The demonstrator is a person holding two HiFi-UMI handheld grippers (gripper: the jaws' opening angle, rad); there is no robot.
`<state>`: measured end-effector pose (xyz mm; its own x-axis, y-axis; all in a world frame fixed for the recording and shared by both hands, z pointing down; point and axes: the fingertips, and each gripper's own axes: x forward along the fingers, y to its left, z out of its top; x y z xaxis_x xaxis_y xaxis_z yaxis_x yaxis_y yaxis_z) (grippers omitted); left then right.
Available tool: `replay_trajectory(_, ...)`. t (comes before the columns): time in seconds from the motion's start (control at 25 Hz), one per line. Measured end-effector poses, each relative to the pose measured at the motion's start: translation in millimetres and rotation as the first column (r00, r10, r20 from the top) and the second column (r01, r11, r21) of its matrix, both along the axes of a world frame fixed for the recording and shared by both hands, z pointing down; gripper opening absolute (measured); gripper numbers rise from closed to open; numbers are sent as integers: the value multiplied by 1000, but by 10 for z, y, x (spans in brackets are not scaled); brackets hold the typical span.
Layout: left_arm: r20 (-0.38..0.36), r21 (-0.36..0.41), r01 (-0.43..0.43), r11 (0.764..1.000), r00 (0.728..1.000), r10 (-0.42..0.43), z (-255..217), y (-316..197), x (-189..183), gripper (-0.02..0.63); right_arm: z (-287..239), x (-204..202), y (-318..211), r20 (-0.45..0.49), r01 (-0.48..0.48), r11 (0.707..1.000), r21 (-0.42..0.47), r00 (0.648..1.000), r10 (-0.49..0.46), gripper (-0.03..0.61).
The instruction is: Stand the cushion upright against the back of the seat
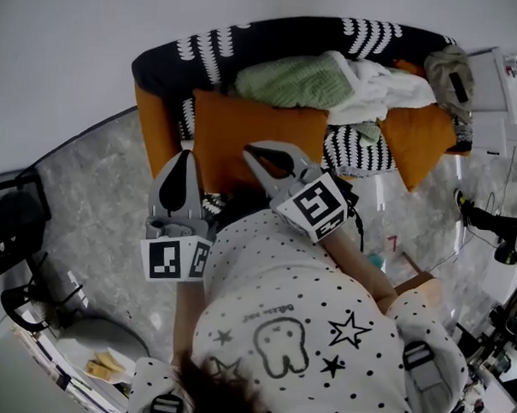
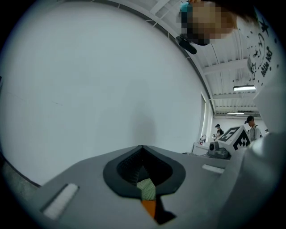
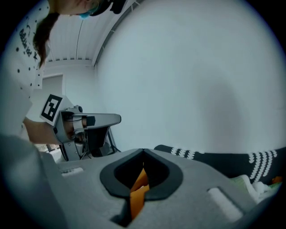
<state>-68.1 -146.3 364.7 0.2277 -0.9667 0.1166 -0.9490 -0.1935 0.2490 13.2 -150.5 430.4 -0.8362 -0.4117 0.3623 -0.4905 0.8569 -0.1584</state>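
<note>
Nearest is the person's dotted shirt (image 1: 304, 332), filling the near edge of the head view, with both arms reaching out toward the sofa (image 1: 162, 64).

At the left, the left gripper (image 1: 187, 155) sits over the sofa's near left corner, just left of the cushion (image 1: 245, 124). Its 2 jaws are closed together with nothing held; its own view shows only a thin slit between them, with bits of green and orange beyond.

Next to the right, the cushion is orange and stands upright at the left end of the seat, its back against the black-and-white backrest. The right gripper (image 1: 254, 150) points at the lower middle of the cushion's face. Its jaws are closed, and its own view shows a fold of orange cover caught between them.

Behind and right of the cushion, a green blanket (image 1: 294, 81) lies heaped against the backrest. A white cloth (image 1: 375, 78) is bunched just beside it. Farther right, a 2nd cushion (image 1: 420, 140), also orange, leans at the sofa's right end.
</note>
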Motion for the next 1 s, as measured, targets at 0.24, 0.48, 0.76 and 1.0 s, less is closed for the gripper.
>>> replay_trajectory(0.24, 1, -3, 13, 1000, 1000, -13, 20, -23, -52, -3, -11, 13, -73, -8, -19, 1000, 18, 1000, 19, -5)
replay_trajectory(0.48, 29, -49, 45, 998, 999, -43, 241, -186, -274, -3, 16, 140, -221, -21, -82, 996, 40, 996, 83, -5)
replay_trajectory(0.76, 46, -109, 37, 993, 998, -32, 703, -354, -501, -2, 104, 176, -246, -39, -141, 990, 18, 989, 142, -5)
replay_trajectory(1.0, 44, -199, -53, 978, 997, 63, 1131, -644, -386, 87, 245, 228, -409, -50, -196, 980, -23, 980, 194, -5)
